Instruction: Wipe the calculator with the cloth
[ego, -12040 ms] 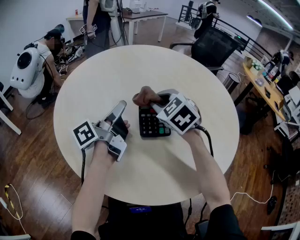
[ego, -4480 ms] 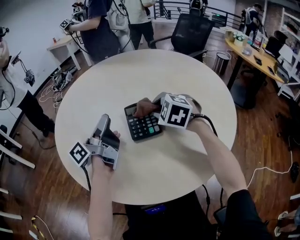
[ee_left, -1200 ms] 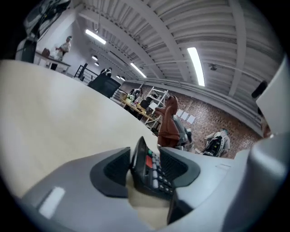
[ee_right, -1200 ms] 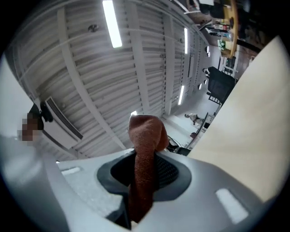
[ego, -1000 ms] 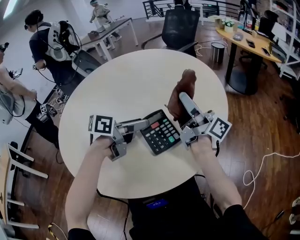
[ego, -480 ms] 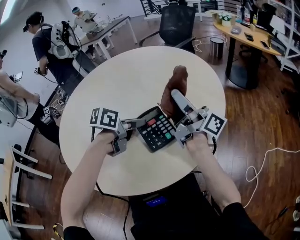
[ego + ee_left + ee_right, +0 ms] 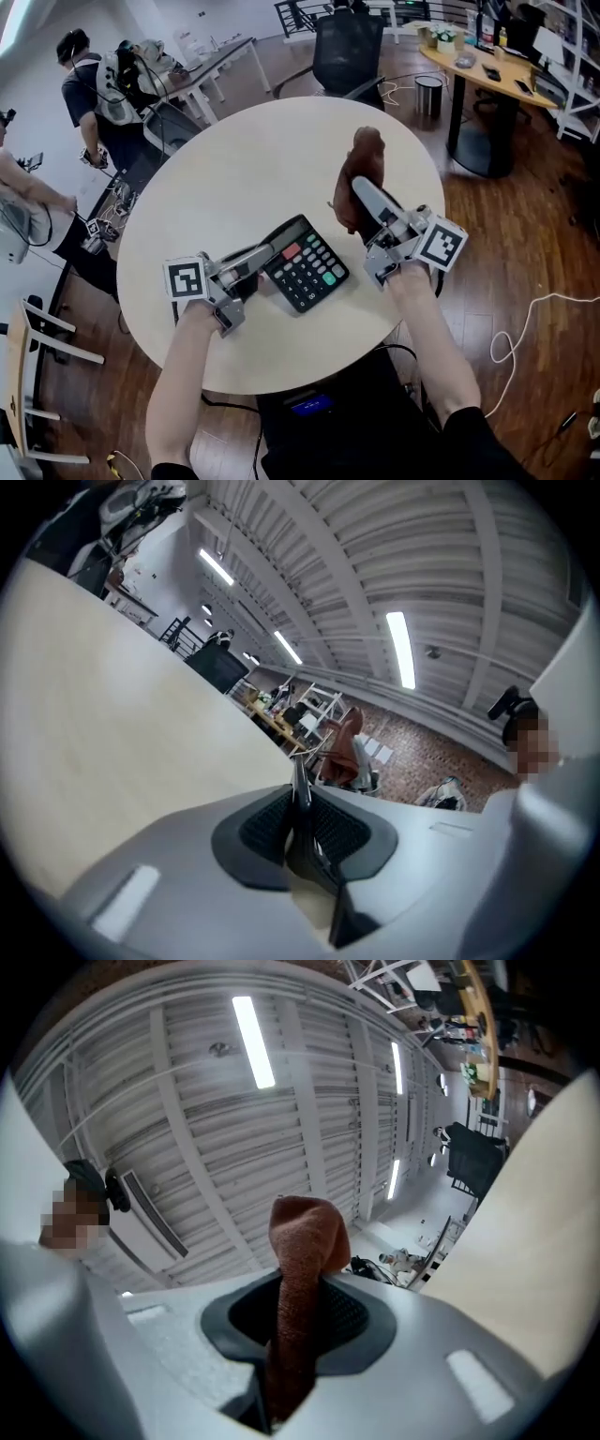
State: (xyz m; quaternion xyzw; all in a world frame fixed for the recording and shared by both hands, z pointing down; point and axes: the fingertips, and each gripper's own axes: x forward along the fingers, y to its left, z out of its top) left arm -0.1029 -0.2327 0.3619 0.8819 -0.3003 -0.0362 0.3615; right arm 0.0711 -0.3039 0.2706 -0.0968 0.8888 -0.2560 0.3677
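Brown cloth (image 7: pixel 366 155) clamped in right gripper (image 7: pixel 360 187) — angled upward.

A round, pale table (image 7: pixel 234 159) is seen standing on a dark wooden floor (image 7: pixel 525 244). A black calculator (image 7: pixel 302 262) is found on it toward six o'clock, turned diagonally; whether it lies flat cannot be told.

Head view: high above the round table (image 7: pixel 244 178), looking steeply down, with the person's arms entering from the near edge. Left gripper view: sits right behind the left gripper (image 7: pixel 269 251), whose jaws have just closed on the calculator (image 7: pixel 305 262) edge. It faces almost level across the tabletop toward the far right. Right gripper view: close behind the right gripper (image 7: pixel 361 190), tilted up at the ceiling (image 7: pixel 234 1101). All three views share the brown cloth (image 7: pixel 364 159) and the tabletop.
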